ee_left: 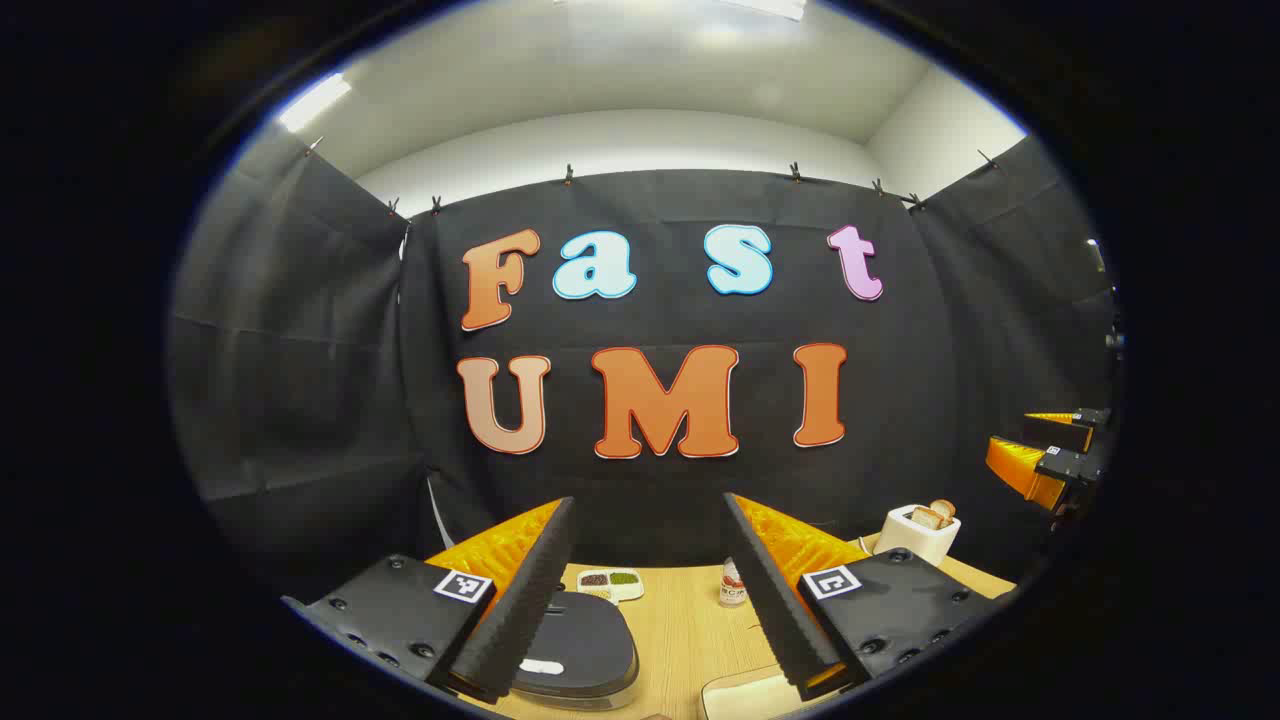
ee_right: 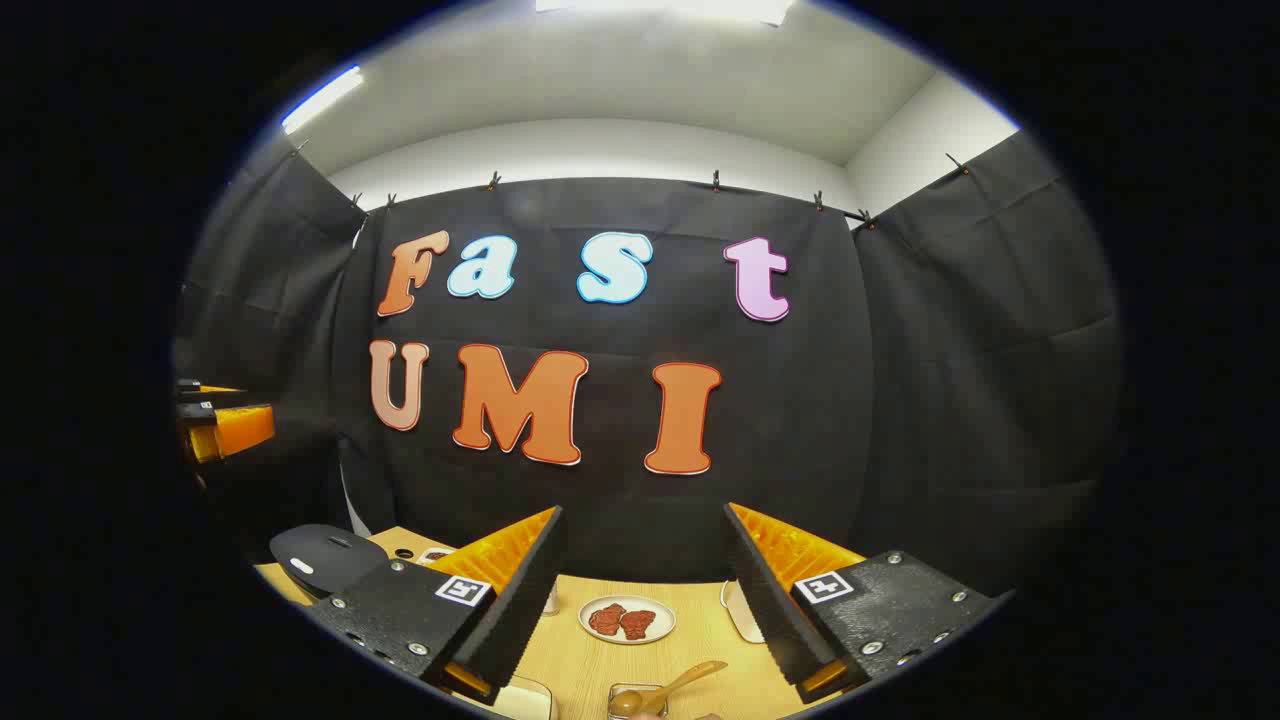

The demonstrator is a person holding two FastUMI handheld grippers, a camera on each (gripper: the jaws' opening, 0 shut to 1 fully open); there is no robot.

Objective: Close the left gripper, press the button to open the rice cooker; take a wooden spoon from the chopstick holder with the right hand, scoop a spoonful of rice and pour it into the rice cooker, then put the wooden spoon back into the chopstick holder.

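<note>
Left gripper [ee_left: 650,590] is wide open and empty above the desk [ee_left: 690,630]; the cooker [ee_left: 580,650], lid shut, lies just under its left finger; beyond the cooker sit a small dish [ee_left: 611,583] and a toaster [ee_left: 917,532]. Right gripper [ee_right: 645,595] is also wide open and empty; the spoon [ee_right: 675,685] stands in a holder [ee_right: 632,700] below it; a plate [ee_right: 627,619] lies beyond.

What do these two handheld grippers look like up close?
The left gripper and the right gripper look alike: two wedge-shaped fingers with ribbed inner faces, each on a dark plate studded with screws. Each plate carries a small square black-and-white tag.
</note>
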